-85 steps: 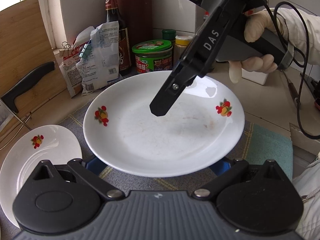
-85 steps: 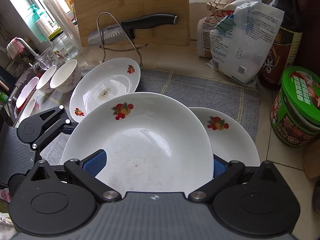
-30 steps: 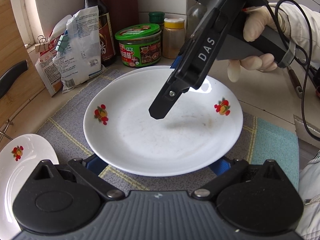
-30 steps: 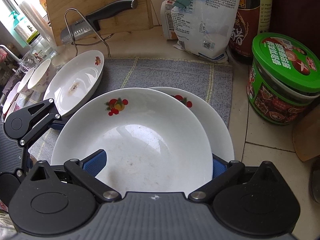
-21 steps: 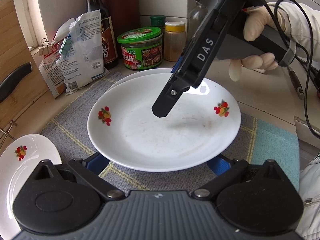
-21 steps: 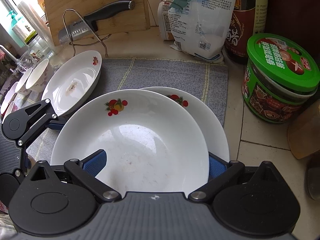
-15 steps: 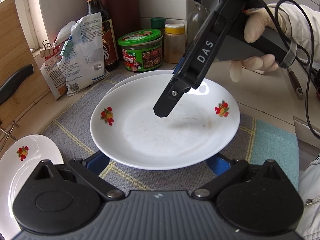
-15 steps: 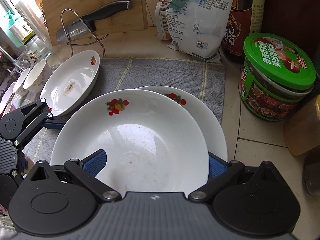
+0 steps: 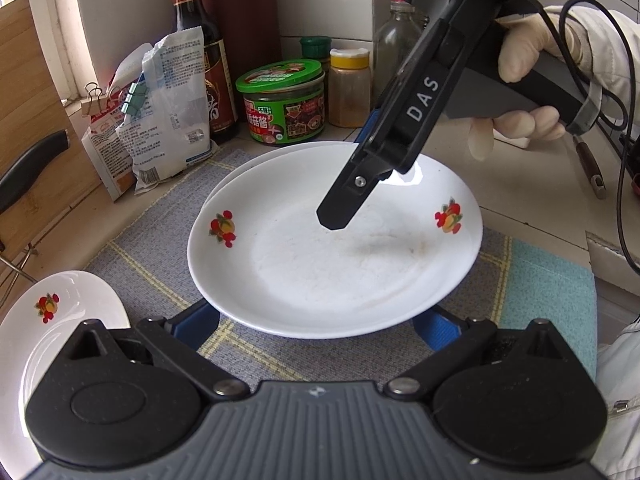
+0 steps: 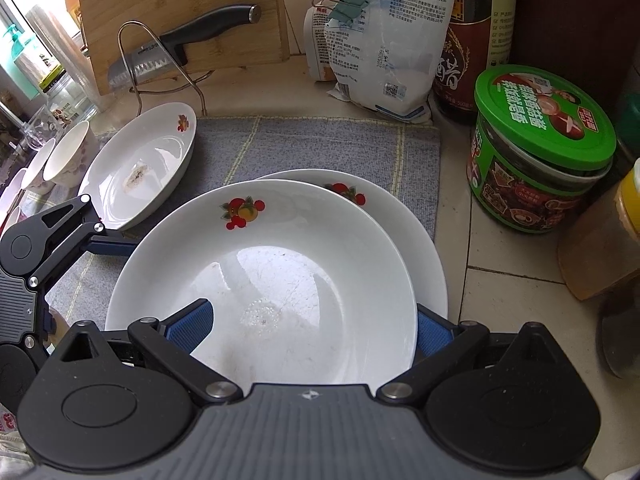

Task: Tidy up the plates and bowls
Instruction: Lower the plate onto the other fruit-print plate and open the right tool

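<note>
The right gripper point(image 10: 310, 330) has its jaws clamped on the near rim of a white fruit-print plate point(image 10: 280, 280) — one blue pad inside the dish, the other under it. The plate sits over a second plate point(image 10: 404, 216) on the grey mat point(image 10: 320, 144), overlapping most of it; whether the two touch I cannot tell. The left gripper point(image 9: 320, 326) sits low at the opposite edge, jaws spread wide to either side of the plate's rim. A third plate point(image 10: 140, 168) lies at the mat's far-left edge, with small bowls point(image 10: 68, 156) beyond it. A green-lidded jar point(image 10: 540, 148) stands just off the mat.
</note>
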`<state>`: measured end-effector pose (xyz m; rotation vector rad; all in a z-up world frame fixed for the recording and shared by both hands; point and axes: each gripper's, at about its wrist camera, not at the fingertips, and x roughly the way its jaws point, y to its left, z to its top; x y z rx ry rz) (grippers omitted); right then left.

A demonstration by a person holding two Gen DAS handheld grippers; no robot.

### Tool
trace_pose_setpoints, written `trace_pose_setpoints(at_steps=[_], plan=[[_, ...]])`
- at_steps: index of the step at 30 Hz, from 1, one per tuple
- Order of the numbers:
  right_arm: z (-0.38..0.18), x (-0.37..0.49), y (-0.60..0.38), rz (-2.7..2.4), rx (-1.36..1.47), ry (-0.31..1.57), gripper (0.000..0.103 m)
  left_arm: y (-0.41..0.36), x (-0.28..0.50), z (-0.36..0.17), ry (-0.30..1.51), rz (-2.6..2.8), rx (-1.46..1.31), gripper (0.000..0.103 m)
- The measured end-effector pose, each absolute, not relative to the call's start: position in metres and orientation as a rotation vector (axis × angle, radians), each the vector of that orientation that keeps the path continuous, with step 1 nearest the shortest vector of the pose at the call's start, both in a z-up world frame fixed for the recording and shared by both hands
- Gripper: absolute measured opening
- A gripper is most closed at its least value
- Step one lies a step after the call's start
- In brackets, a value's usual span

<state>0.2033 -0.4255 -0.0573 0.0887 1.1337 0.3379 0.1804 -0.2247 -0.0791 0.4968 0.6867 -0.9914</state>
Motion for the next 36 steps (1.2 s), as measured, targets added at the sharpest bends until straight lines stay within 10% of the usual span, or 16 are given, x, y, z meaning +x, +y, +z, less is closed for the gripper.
trace_pose_setpoints(at_steps=[36], plan=[[-0.046, 0.184, -0.424, 0.249, 0.046, 1.11, 0.103, -0.215, 0.168, -0.064, 0.628, -0.98, 0.482, 0.102]])
